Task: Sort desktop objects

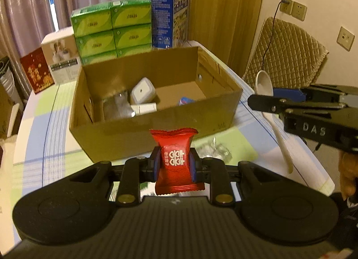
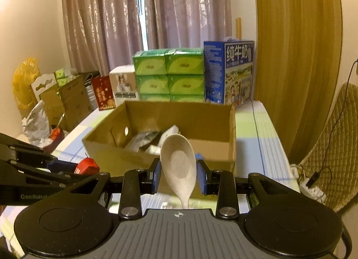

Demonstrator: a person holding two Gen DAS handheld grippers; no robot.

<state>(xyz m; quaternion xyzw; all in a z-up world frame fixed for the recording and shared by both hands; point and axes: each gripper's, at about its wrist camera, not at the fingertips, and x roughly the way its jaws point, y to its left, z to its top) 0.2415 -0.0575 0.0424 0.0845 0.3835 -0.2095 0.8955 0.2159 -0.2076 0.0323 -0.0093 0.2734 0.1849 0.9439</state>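
Note:
My left gripper (image 1: pixel 175 165) is shut on a red candy packet (image 1: pixel 175 158) with white characters, held just in front of the open cardboard box (image 1: pixel 156 133). My right gripper (image 2: pixel 179 175) is shut on a white speckled spoon (image 2: pixel 179 165), bowl up, handle hanging down, just before the box's near wall (image 2: pixel 125 160). In the left wrist view the right gripper (image 1: pixel 264 100) holds the spoon (image 1: pixel 280 138) to the right of the box. The box holds a white square case (image 1: pixel 143 91), a silver pouch (image 1: pixel 117 108) and a blue item (image 1: pixel 184 100).
Green tissue packs (image 1: pixel 111 28), a blue milk carton (image 1: pixel 170 17), a white box (image 1: pixel 61 57) and a red bag (image 1: pixel 37 72) stand behind the box. Clear crumpled wrap (image 1: pixel 214 150) lies on the checked tablecloth. A quilted chair (image 1: pixel 284 53) stands at the right.

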